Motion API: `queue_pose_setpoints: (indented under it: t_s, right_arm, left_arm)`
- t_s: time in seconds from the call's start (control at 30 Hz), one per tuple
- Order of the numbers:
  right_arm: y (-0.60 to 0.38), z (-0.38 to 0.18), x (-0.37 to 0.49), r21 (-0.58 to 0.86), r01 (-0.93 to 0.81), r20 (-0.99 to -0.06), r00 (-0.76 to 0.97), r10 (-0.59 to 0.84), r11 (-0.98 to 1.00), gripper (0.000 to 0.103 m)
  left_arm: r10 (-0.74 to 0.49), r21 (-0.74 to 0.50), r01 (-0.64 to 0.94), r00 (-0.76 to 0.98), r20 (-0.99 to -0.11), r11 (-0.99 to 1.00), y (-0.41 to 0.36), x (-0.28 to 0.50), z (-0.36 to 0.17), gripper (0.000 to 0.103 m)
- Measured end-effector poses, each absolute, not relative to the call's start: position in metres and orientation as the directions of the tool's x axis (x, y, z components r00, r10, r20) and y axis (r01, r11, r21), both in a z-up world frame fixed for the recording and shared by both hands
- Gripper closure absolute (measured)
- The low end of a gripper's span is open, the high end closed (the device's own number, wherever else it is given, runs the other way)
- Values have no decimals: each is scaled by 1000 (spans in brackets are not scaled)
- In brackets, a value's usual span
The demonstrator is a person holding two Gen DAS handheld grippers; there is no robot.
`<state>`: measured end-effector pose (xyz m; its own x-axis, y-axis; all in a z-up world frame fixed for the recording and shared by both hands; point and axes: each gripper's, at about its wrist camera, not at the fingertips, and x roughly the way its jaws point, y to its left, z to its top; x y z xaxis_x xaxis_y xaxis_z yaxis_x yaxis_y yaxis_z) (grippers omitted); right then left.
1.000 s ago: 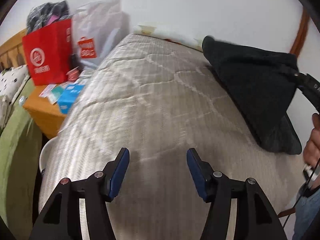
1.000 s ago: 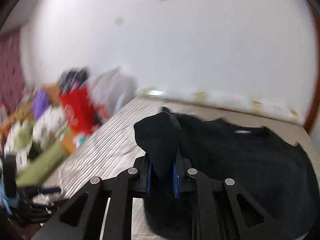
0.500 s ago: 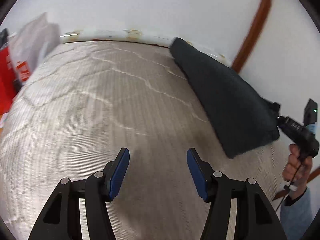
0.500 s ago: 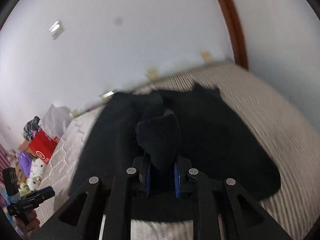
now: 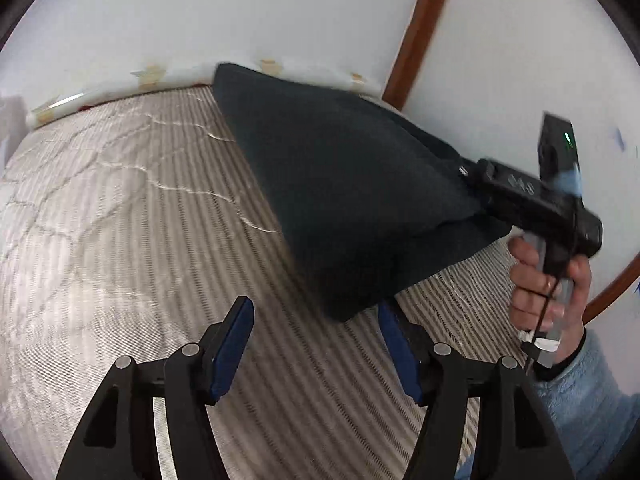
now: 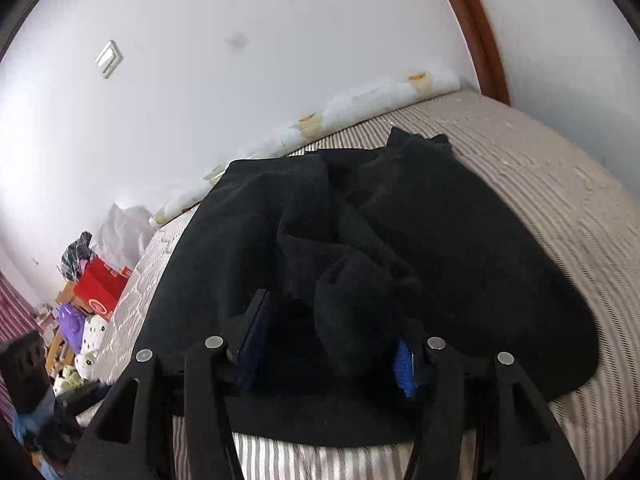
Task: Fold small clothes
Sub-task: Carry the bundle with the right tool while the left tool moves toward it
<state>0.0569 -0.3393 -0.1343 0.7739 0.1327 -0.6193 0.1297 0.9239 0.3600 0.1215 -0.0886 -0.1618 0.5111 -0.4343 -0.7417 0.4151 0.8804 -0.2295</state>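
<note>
A black garment [image 5: 344, 200] lies on the striped mattress [image 5: 120, 208], its near edge just beyond my left gripper [image 5: 316, 332], which is open and empty above the mattress. In the left wrist view the right gripper [image 5: 472, 176] sits at the garment's right edge, its fingertips hidden in the cloth. In the right wrist view the garment [image 6: 440, 216] spreads over the mattress [image 6: 560, 176]. My right gripper [image 6: 328, 340] stands open, with a bunched fold of the cloth lying between its blue pads [image 6: 404, 364].
A white wall with a brown wooden frame [image 5: 416, 28] borders the bed's far and right sides. A red bag [image 6: 100, 288], white bag and soft toys [image 6: 86, 344] crowd the left bedside. A light switch [image 6: 109, 58] is on the wall.
My right gripper has opened; it was shut on the garment's fold before. The left gripper has swung right and come closer to the garment's near edge.
</note>
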Motion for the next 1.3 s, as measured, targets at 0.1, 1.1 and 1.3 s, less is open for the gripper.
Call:
queue_pose_setpoints:
  t_s: [0.1, 1.1, 1.3]
  right_arm:
    - [-341, -137, 73, 366, 173, -634, 765, 110, 914, 50]
    - [-414, -153, 3, 150, 413, -630, 740, -235, 898, 40]
    - [-421, -165, 29, 234, 344, -659, 744, -112, 909, 78]
  left_arm:
    - [-441, -242, 415, 495, -748, 877, -106, 133, -168, 41]
    - [-414, -183, 428, 543, -731, 885, -159, 148, -167, 64]
    - [-385, -157, 405, 578, -719, 901, -157, 145, -162, 79]
